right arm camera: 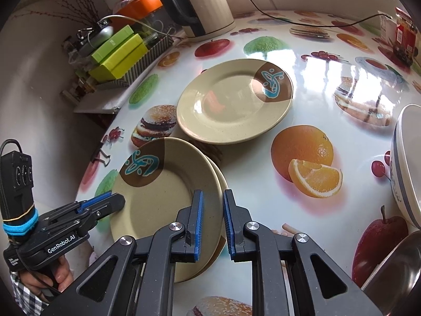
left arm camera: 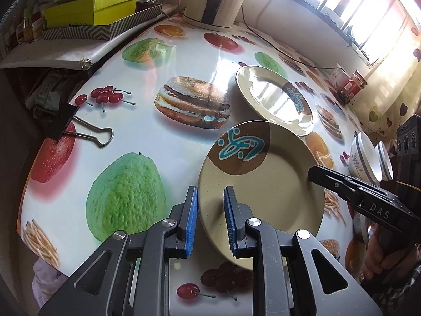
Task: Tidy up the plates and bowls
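Observation:
A beige plate (left arm camera: 263,192) with a brown patch and a teal motif is gripped from both sides. My left gripper (left arm camera: 210,192) is shut on its near left rim, also seen at the left in the right wrist view (right arm camera: 118,200). My right gripper (right arm camera: 212,193) is shut on the opposite rim and shows as a black finger (left arm camera: 313,173) in the left wrist view. This plate (right arm camera: 163,205) lies over a matching plate (right arm camera: 221,177), of which only a sliver shows. Just behind, a third matching plate (right arm camera: 231,105) rests flat. White bowls with grey bands (left arm camera: 363,158) stand at the right.
The table has a glossy cloth printed with fruit and burgers. A cream kettle (right arm camera: 202,2) with its cord stands at the back. Green boxes (left arm camera: 92,8) sit on a side shelf. A binder clip (left arm camera: 79,126) grips the left edge. A red jar (right arm camera: 405,36) and a steel bowl (right arm camera: 394,268) are on the right.

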`<state>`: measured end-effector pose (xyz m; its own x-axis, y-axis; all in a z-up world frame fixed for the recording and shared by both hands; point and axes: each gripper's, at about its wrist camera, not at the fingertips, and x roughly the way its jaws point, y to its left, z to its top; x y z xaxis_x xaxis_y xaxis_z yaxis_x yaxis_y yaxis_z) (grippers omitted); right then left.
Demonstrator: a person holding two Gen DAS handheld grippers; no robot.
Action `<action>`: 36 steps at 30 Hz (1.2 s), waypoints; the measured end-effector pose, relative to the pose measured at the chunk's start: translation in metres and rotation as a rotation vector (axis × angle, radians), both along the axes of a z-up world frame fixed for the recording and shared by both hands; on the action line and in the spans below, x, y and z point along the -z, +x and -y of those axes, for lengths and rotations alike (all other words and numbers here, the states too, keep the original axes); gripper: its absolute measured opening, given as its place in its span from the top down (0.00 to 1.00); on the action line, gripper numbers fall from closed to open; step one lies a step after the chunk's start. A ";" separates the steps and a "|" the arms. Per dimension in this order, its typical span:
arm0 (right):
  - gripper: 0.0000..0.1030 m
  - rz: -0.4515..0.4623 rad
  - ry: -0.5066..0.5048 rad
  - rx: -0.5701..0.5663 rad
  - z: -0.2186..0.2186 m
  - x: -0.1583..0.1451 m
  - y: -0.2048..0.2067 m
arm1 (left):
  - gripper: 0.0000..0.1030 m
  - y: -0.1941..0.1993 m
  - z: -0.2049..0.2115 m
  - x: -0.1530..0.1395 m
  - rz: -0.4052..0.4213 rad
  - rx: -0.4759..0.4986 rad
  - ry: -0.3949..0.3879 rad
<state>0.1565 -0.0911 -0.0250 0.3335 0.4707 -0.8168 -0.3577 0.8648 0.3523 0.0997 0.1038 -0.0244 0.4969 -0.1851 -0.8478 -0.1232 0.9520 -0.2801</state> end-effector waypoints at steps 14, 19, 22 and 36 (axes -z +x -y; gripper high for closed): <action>0.84 0.000 -0.011 0.015 0.000 -0.001 0.000 | 0.80 0.001 0.001 0.001 -0.006 0.000 0.004; 0.82 0.007 -0.005 0.008 0.001 -0.005 0.002 | 0.80 0.001 0.002 -0.002 0.000 0.000 0.009; 0.74 0.024 -0.003 0.007 0.000 -0.011 0.003 | 0.80 0.002 0.001 -0.008 0.011 -0.002 0.010; 0.57 0.086 0.029 0.129 0.028 -0.040 0.048 | 0.69 0.046 -0.010 -0.035 0.079 0.007 -0.012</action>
